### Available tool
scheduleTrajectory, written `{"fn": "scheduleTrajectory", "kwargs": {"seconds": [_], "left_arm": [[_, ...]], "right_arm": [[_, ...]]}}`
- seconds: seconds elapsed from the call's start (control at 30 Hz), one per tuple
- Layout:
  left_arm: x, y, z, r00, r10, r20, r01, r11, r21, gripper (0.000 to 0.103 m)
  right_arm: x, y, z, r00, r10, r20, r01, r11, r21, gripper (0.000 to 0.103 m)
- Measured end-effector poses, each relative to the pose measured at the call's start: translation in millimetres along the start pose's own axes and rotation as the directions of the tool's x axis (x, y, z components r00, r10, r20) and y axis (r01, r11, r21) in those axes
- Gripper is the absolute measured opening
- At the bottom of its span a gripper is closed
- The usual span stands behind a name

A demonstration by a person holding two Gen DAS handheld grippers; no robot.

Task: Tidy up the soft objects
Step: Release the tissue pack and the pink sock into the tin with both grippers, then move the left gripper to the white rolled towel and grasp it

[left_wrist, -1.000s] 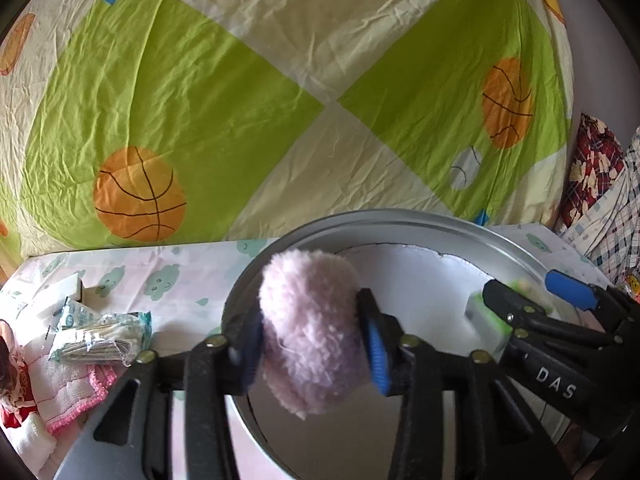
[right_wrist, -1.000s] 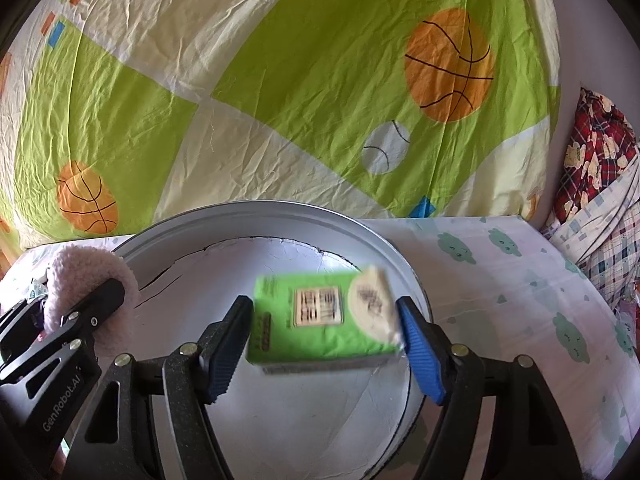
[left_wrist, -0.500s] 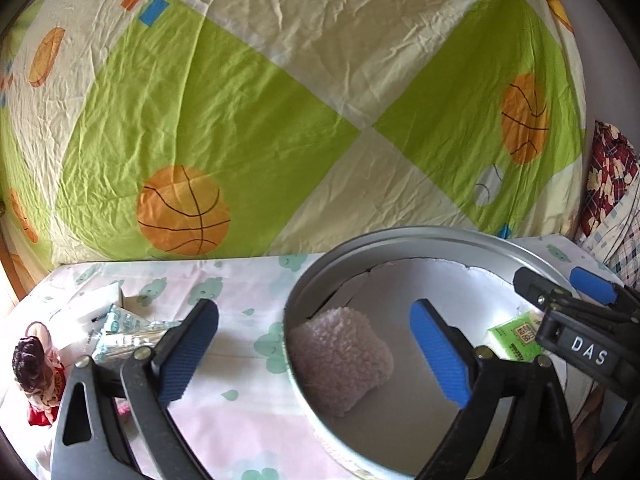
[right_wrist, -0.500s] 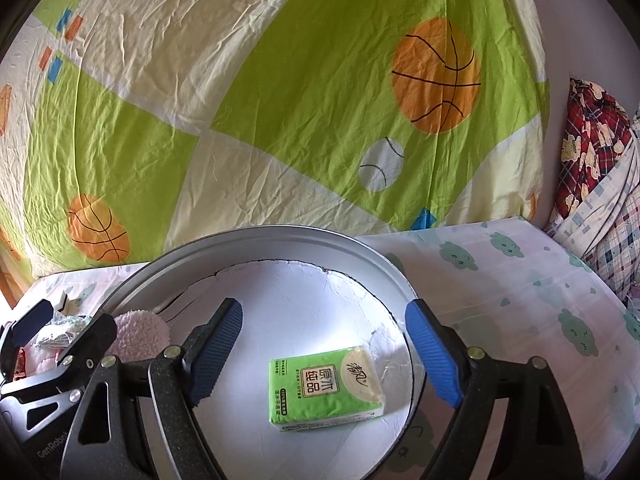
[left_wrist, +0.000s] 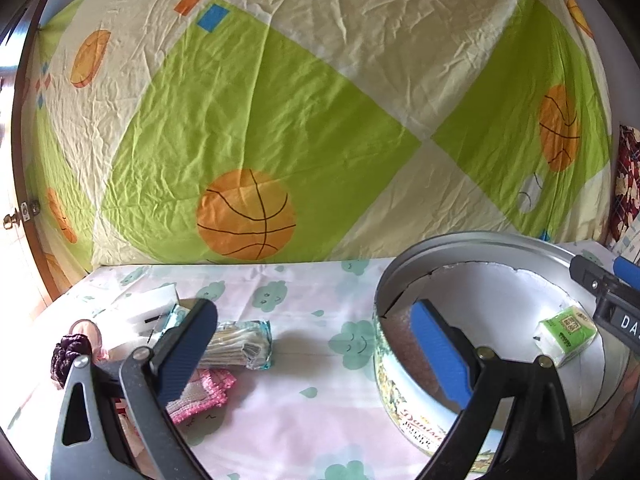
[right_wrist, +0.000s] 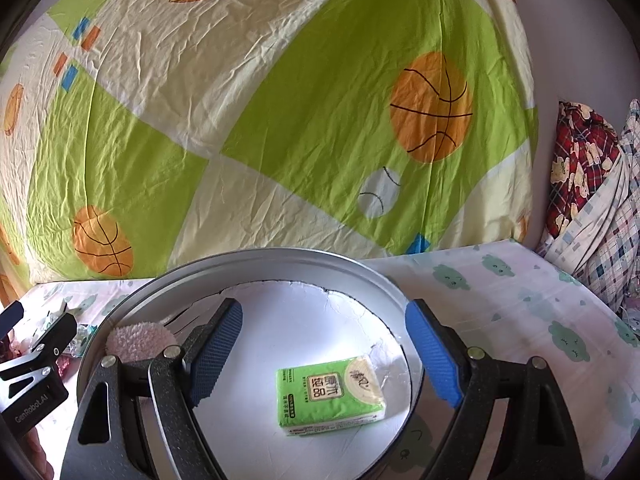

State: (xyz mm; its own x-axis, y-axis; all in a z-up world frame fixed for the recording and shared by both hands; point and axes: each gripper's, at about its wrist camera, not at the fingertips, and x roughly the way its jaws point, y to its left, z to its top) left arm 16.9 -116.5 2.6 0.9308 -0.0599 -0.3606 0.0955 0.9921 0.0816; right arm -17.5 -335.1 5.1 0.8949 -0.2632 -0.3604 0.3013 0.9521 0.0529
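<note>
A round metal tin (right_wrist: 280, 258) stands on the cloud-print cloth. Inside it lie a green tissue pack (right_wrist: 330, 396) and, by the left wall, a pink fluffy pad (right_wrist: 138, 338). My right gripper (right_wrist: 324, 354) hangs open above the tin, with the pack lying loose below its fingers. My left gripper (left_wrist: 316, 352) is wide open and empty. It straddles the tin's left wall (left_wrist: 404, 412), left finger over the cloth and right finger over the inside. The tissue pack (left_wrist: 566, 330) shows there too; the pad is mostly hidden behind the right finger.
Left of the tin lies a heap: a clear packet (left_wrist: 240, 340), a pink knitted cloth (left_wrist: 204, 394), a white box (left_wrist: 148, 308) and a dark-haired doll (left_wrist: 70, 354). A basketball-print sheet (left_wrist: 248, 216) hangs behind. Plaid fabric (right_wrist: 580, 168) is piled at the right.
My left gripper opened, dropped the pink pad into the tin and swung left towards the heap. My right gripper released the tissue pack, which now lies on the tin's floor.
</note>
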Motion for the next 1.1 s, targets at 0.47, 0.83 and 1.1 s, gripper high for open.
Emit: {"fn": "scheduleTrajectory", "kwargs": {"seconds": [0.47, 0.83, 1.1], "left_arm": [[-16, 35, -9, 1.000, -0.012, 0.003, 0.012, 0.999, -0.031, 0.099], [-24, 59, -15, 1.000, -0.010, 0.002, 0.010, 0.999, -0.050, 0.099], [-28, 75, -18, 1.000, -0.016, -0.007, 0.015, 0.999, -0.049, 0.099]], "right_arm": [[-26, 12, -9, 0.999, -0.019, 0.027, 0.019, 1.000, 0.005, 0.085], [-45, 25, -17, 0.999, -0.018, 0.031, 0.017, 1.000, 0.017, 0.085], [-54, 41, -25, 1.000, -0.010, 0.009, 0.010, 1.000, 0.018, 0.085]]}}
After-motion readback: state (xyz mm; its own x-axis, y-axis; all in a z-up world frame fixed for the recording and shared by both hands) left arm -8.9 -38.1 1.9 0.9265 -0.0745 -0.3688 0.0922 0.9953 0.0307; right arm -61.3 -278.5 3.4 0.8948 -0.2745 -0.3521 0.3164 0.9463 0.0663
